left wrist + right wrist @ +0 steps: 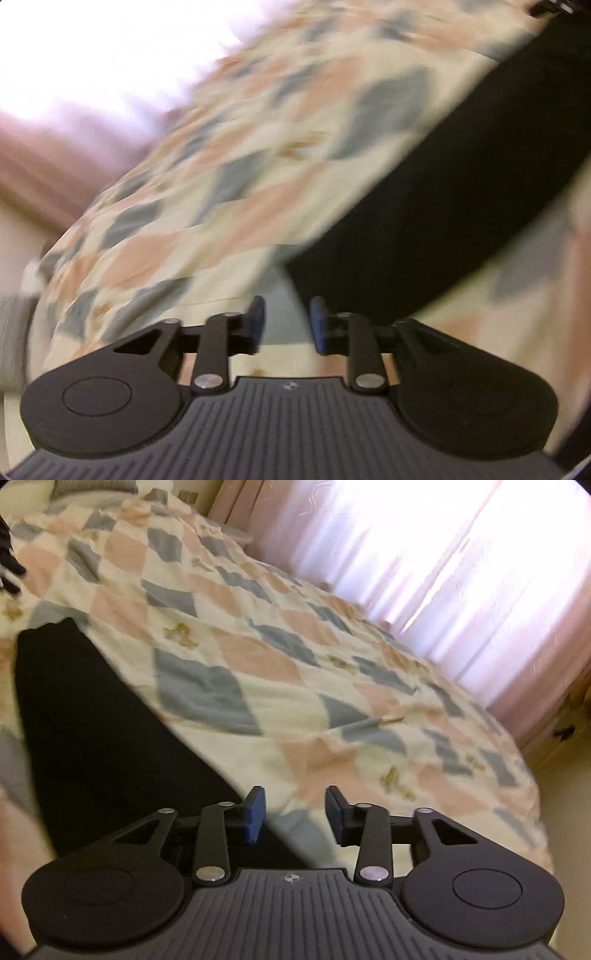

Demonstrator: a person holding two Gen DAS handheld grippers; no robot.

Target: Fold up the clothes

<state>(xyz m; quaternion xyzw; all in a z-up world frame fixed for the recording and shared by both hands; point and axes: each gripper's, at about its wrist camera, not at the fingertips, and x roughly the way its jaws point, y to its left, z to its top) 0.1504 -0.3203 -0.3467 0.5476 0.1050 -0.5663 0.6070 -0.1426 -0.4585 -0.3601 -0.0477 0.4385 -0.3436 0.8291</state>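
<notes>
Checkered quilt (258,672) covering bed, black garment (92,731) on it, pink curtains (461,579) behind

the left black two-finger tongs (287,322) with blue pads are pointing downward, jaws standing apart with nothing between them. the right black blue-padded tongs (294,814) are angling down likewise, jaws parted and gripping nothing.
</notes>
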